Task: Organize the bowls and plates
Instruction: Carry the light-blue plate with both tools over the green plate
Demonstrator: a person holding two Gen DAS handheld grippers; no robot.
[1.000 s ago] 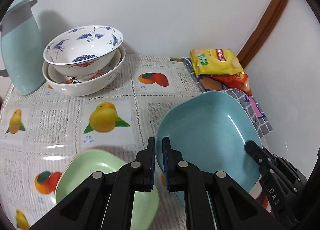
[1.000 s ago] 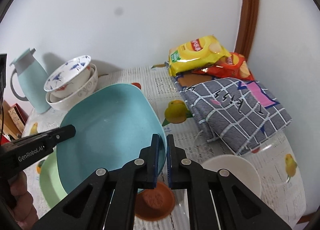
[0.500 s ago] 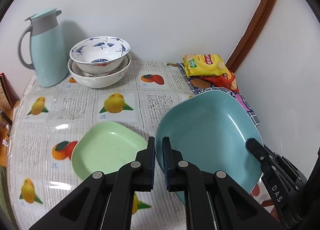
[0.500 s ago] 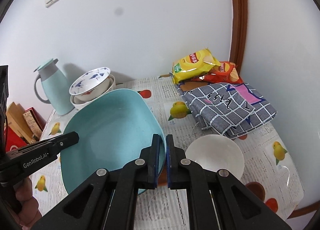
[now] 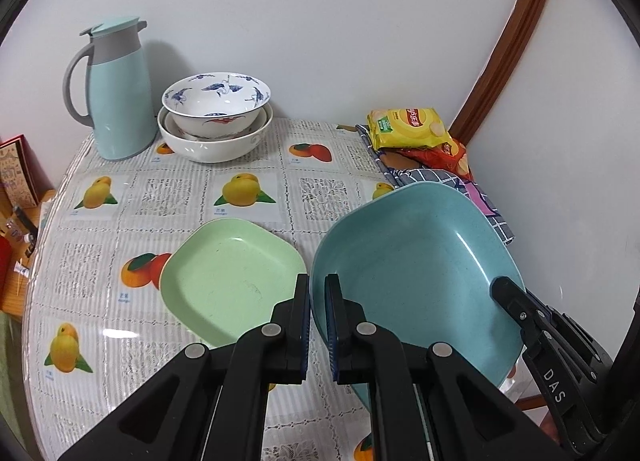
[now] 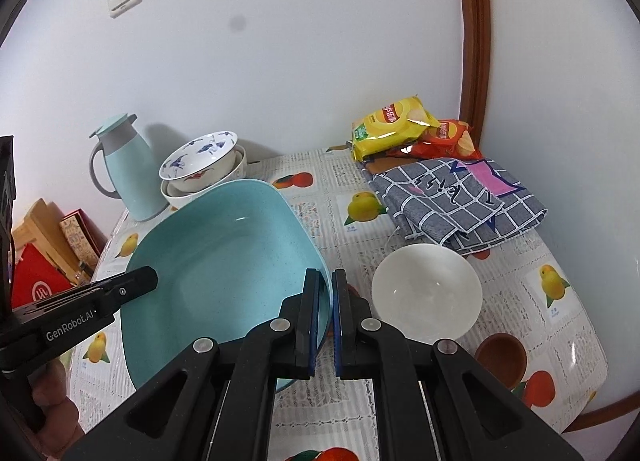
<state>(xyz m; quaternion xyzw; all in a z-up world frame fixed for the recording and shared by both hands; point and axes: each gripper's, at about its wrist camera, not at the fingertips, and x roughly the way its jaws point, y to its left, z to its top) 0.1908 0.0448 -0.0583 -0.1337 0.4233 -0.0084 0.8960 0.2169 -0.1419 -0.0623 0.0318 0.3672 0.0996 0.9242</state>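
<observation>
— Fruit-print table (image 5: 168, 197): where's the blue plate (image 5: 416, 261)?

— Off the cloth, tilted, right of the green plate (image 5: 224, 277). Left gripper (image 5: 317, 325) clamps its left rim; right gripper (image 6: 325, 325) clamps the opposite rim, beside the white bowl (image 6: 426, 291).

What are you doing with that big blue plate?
A person holds the large square light-blue plate off the table, gripped at opposite edges by the left hand-held gripper and the right hand-held gripper, both shut on its rim. The square pale-green plate lies flat on the fruit-print tablecloth beside it. Two patterned bowls sit stacked by the wall.
</observation>
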